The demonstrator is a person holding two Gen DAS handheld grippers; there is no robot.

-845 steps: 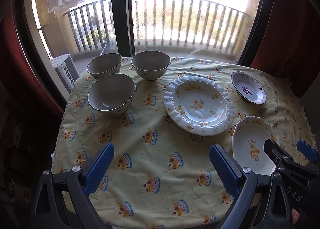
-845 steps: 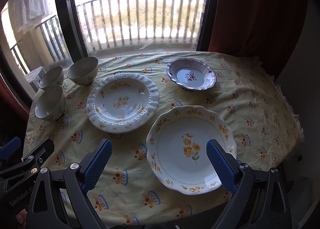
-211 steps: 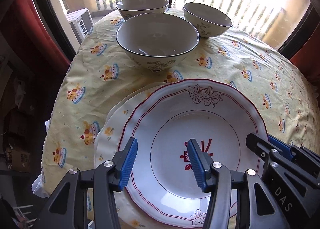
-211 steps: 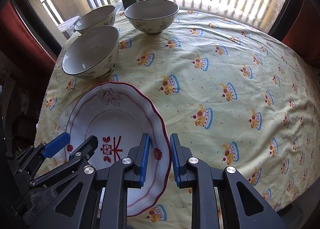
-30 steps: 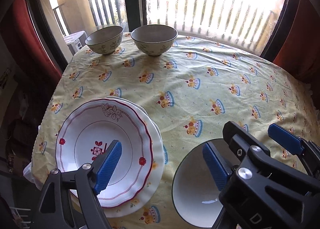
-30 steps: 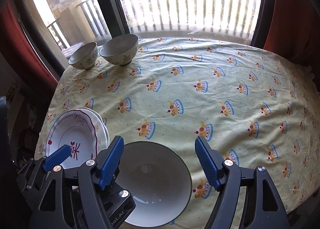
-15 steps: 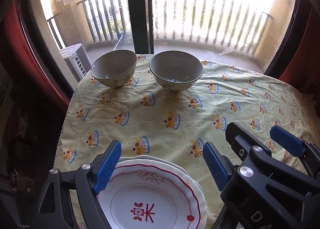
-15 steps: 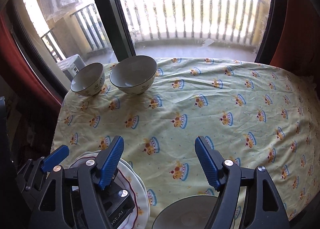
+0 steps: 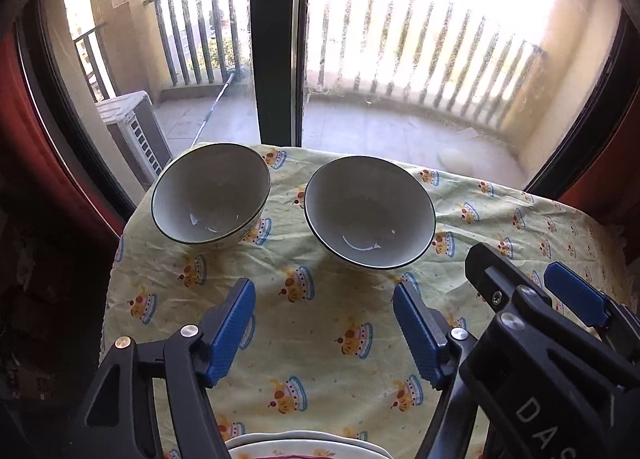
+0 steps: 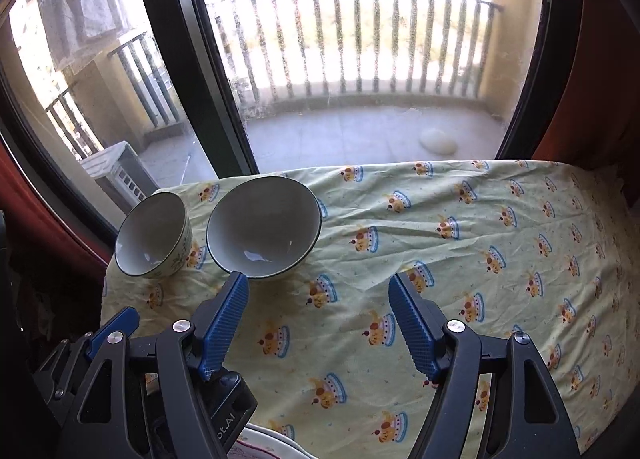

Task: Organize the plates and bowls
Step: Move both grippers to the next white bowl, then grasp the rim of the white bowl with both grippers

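Two white bowls with dark rims stand side by side at the table's far edge: a left bowl [image 9: 211, 195] [image 10: 154, 235] and a right bowl [image 9: 370, 213] [image 10: 264, 227]. My left gripper [image 9: 324, 323] is open and empty, short of the gap between them. My right gripper [image 10: 318, 319] is open and empty, its left finger near the right bowl's front rim. The stacked plates [image 9: 304, 447] [image 10: 272, 445] show only as a rim at the bottom edge of both views.
The table has a yellow cloth with a crown print [image 9: 352, 379] [image 10: 500, 259]. A glass balcony door with a dark frame [image 9: 280, 39] stands right behind the bowls. Red curtains [image 10: 600, 59] hang at both sides. My right gripper's body [image 9: 560, 359] fills the left view's lower right.
Both grippers have moved forward toward the two far bowls, which now look larger. The plate stack and the third bowl have slipped down, the bowl out of view.
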